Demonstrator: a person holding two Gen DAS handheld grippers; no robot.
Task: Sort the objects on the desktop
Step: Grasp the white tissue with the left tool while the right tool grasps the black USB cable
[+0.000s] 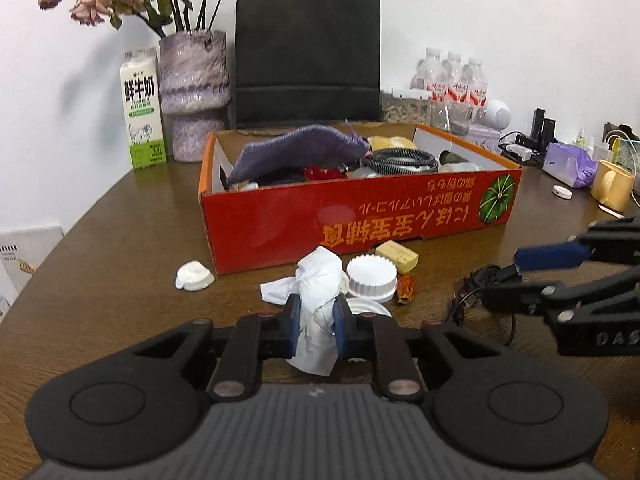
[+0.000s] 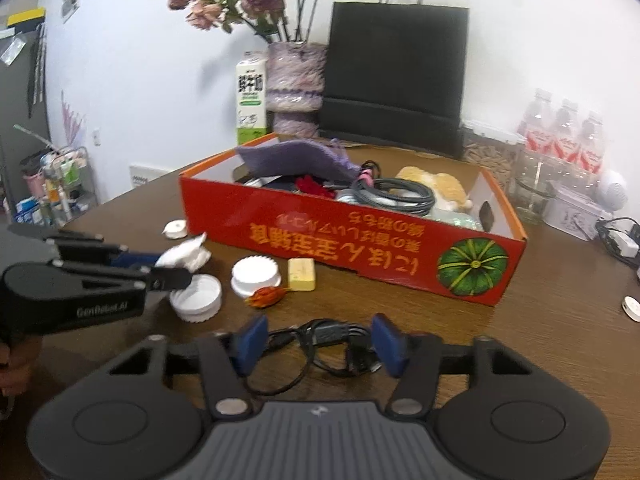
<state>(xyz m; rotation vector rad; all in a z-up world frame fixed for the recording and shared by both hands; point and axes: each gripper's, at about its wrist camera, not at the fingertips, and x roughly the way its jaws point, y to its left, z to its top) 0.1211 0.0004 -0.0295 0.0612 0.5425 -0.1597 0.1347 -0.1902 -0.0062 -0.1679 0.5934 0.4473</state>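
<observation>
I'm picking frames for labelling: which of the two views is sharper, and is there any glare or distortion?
Left wrist view: sharp; a soft glare patch on the red box; fisheye curves the table edge, corners are dark. Right wrist view: softer throughout, milk carton print smeared, the same glare on the box front.

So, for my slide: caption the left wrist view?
Left gripper shut on crumpled tissue before the red box.

A brown wooden table (image 1: 120,232) carries a red cardboard box (image 1: 360,216) at centre. Nearer lie a crumpled tissue (image 1: 316,280), white lids (image 1: 372,278), a yellow eraser (image 1: 397,256) and a black cable (image 2: 320,344). Far left stand a milk carton (image 1: 143,108) and vase (image 1: 194,96).
</observation>
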